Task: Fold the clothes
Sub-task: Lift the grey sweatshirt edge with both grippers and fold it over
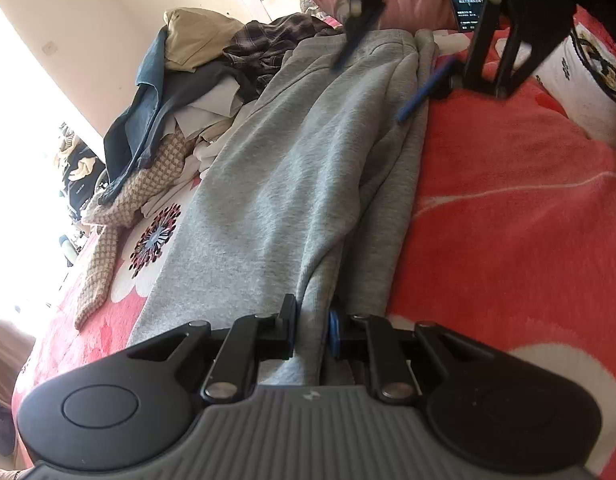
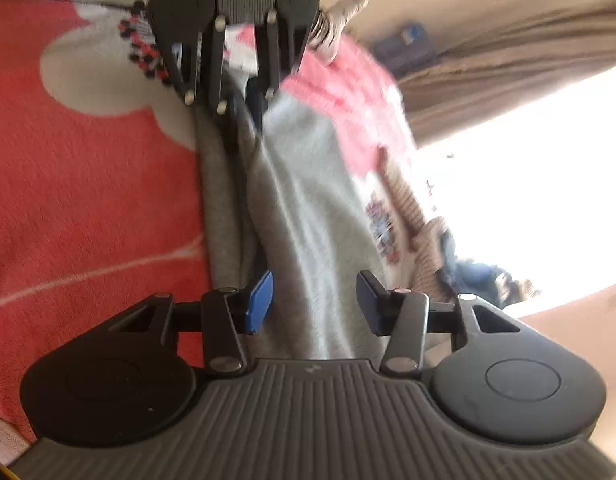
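A grey sweat garment [image 1: 292, 168] lies stretched lengthwise on a red flowered blanket [image 1: 507, 208]. My left gripper [image 1: 311, 322] is shut on a pinched fold at its near end. My right gripper [image 1: 371, 80] shows at the far end of the garment, open, its blue-padded fingers spread over the cloth. In the right wrist view the right gripper [image 2: 313, 300] is open with the grey garment [image 2: 308, 208] running between its fingers. The left gripper [image 2: 244, 116] shows there at the far end, closed on the cloth.
A heap of mixed clothes [image 1: 196, 80] lies left of the garment, with a checked beige piece [image 1: 120, 220] trailing toward me. A white patterned pillow [image 1: 587, 84] sits at the right. A bright window [image 2: 527, 180] and a curtain [image 2: 507, 52] lie beyond the bed.
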Available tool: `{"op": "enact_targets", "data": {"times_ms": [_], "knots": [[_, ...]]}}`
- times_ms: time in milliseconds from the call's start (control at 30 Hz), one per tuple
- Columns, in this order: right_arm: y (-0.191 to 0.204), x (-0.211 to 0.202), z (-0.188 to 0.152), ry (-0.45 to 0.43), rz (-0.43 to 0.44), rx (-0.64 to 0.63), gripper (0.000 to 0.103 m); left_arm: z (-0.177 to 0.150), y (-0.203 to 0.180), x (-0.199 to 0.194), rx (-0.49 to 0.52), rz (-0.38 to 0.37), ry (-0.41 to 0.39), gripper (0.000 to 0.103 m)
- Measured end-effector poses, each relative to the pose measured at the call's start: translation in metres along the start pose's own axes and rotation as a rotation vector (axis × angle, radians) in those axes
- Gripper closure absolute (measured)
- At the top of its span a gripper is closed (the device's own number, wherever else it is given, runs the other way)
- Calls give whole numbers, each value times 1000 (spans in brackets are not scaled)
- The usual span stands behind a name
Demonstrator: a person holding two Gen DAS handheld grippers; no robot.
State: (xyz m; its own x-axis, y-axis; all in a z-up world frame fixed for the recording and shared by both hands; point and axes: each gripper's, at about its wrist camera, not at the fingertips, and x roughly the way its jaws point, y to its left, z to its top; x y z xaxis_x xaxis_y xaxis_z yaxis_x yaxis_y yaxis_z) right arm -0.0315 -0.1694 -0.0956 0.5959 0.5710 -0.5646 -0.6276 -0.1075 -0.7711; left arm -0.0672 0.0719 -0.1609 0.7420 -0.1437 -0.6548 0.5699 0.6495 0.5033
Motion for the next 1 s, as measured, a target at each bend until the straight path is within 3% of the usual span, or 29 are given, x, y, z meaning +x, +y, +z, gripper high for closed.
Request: {"op": "enact_targets", "data": {"times_ms": [67,133,167,200,400,467,533,667,767,900,1000], "knots": [[6,13,-3,16,17,-24,55,-1,-3,-1,17,12,-3,88],[8,28,-8,55,18,-30,61,-1,-4,-4,32,18,-8,90],[7,34,-11,76,19,-23,79,-1,-4,-5,35,16,-12,90],[4,38,-12,97,14,-3,91,-1,-3,-7,36,10,-14,90],[28,47,-19,122,35,-34,91,-4,-11,-7,82,-2,7,87],[29,43,-22,115,32,-52,91,-4,-7,-14,65,0,15,79],[12,34,-19,128,55,-5,83,-2,0,-25,26,-18,40,65],[-42,14,-16,184,140,197,78,4,30,-63,-134,-127,28,64],[-95,-13,-29,212,199,475,80,15,55,-78,-259,-143,-21,64],[-145,-33,-55,191,178,910,80,36,70,-56,-406,-130,-84,66],[-141,-34,-81,117,140,1189,79,47,53,-18,-387,-144,-54,67]]}}
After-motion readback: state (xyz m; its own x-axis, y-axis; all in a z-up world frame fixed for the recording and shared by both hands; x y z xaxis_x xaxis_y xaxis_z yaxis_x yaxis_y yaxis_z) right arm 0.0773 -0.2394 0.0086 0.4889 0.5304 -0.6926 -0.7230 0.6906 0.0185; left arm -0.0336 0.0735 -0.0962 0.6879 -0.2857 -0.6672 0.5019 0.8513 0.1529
